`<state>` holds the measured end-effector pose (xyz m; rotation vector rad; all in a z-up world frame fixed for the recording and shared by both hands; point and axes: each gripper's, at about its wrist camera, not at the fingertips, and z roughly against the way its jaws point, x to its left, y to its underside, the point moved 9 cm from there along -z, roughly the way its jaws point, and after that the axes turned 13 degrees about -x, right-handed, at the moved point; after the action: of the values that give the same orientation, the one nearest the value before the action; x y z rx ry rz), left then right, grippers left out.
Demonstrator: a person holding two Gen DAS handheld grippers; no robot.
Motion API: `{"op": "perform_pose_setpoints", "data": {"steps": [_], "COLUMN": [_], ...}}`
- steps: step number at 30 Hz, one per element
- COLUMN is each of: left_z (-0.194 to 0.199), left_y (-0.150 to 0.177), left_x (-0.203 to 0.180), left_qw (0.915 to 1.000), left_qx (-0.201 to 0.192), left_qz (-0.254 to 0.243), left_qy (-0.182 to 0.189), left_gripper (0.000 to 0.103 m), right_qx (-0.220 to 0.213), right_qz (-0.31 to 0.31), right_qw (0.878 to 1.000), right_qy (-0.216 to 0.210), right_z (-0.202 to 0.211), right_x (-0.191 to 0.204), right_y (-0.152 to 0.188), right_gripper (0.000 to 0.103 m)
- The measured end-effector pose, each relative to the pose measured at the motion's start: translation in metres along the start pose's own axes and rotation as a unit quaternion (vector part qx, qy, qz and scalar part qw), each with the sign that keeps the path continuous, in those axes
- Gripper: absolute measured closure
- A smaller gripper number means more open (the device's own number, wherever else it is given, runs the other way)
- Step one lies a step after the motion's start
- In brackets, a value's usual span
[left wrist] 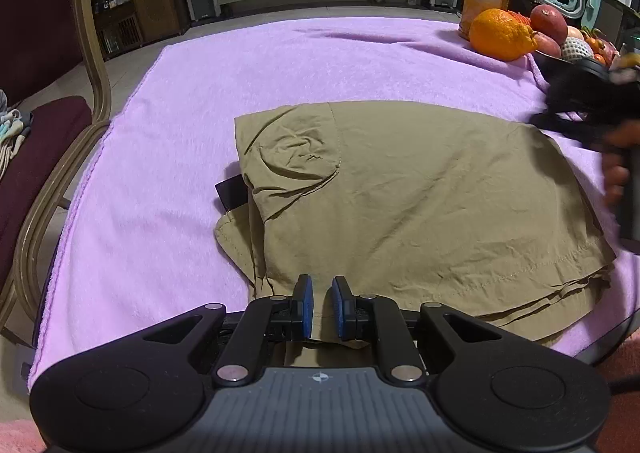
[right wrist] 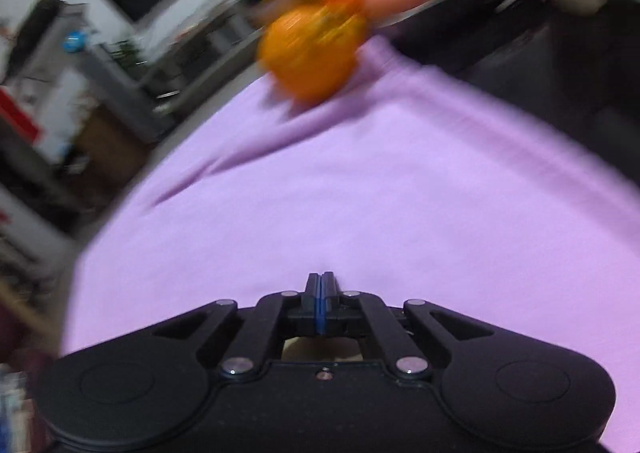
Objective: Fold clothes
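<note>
Shorts [left wrist: 420,205] folded, long axis left-right

The left tool [left wrist: 322,303] is held low and level, its blue-padded fingers [left wrist: 307,305] a narrow gap apart with nothing between them. The right tool [right wrist: 321,303] has its fingers pressed together, empty. From the left wrist it shows as a dark blur, a hand [left wrist: 618,169] gripping its handle.

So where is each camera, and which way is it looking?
Left wrist: sits on the left gripper, looking across the folded trousers; a hand shows at right.
Right wrist: sits on the right gripper, looking over bare blanket; no body shows.
Both see the purple blanket and the orange.
</note>
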<state>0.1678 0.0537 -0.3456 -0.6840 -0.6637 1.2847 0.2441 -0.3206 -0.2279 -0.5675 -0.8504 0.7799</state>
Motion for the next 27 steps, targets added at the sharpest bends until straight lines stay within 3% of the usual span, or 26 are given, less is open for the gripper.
{"op": "perform_pose_setpoints", "data": {"steps": [1, 5, 7, 9, 10, 13, 15, 16, 17, 21, 24, 27], "left_z": [0.0, 0.0, 0.001, 0.001, 0.001, 0.002, 0.003, 0.004, 0.005, 0.013, 0.032, 0.05], "left_y": [0.0, 0.0, 0.0, 0.001, 0.001, 0.002, 0.003, 0.004, 0.004, 0.004, -0.002, -0.016], "left_x": [0.0, 0.0, 0.0, 0.0, 0.0, -0.002, -0.004, -0.004, -0.004, 0.0, 0.009, 0.021], "left_qw": [1.0, 1.0, 1.0, 1.0, 1.0, 0.9998, 0.9995, 0.9994, 0.9992, 0.9993, 0.9997, 0.9961], "left_qx": [0.0, 0.0, -0.003, -0.006, -0.008, -0.012, -0.013, -0.013, -0.013, -0.009, -0.023, -0.066], "left_qz": [-0.001, 0.0, 0.002, 0.0, -0.003, -0.017, -0.028, -0.032, -0.035, -0.034, 0.004, 0.052], "left_qy": [-0.001, -0.002, -0.001, 0.0, -0.001, -0.005, -0.007, -0.008, -0.009, -0.008, 0.009, 0.028], "left_gripper": [0.089, 0.089, 0.089, 0.089, 0.089, 0.089, 0.089, 0.089, 0.089, 0.088, 0.088, 0.088], "right_qx": [-0.004, 0.002, 0.012, 0.04, 0.043, 0.05, 0.051, 0.043, 0.045, 0.072, 0.04, 0.018], "right_qz": [0.004, -0.044, -0.02, 0.042, 0.099, 0.27, 0.372, 0.385, 0.378, 0.283, 0.249, 0.193], "right_qw": [1.0, 0.998, 0.995, 0.986, 0.981, 0.945, 0.917, 0.912, 0.916, 0.95, 0.963, 0.972], "right_qy": [0.018, -0.047, -0.098, -0.157, -0.164, -0.18, -0.136, -0.133, -0.129, -0.109, -0.097, -0.131], "right_z": [-0.003, 0.036, 0.059, 0.08, 0.086, 0.103, 0.102, 0.106, 0.112, 0.136, 0.149, 0.156], "right_x": [-0.005, -0.011, 0.01, 0.043, 0.055, 0.089, 0.075, 0.064, 0.051, 0.005, -0.004, 0.008], "right_y": [-0.003, -0.015, -0.005, 0.022, 0.039, 0.091, 0.116, 0.117, 0.114, 0.093, 0.073, 0.056], "right_gripper": [0.095, 0.089, 0.086, 0.08, 0.076, 0.075, 0.075, 0.075, 0.075, 0.075, 0.075, 0.075]}}
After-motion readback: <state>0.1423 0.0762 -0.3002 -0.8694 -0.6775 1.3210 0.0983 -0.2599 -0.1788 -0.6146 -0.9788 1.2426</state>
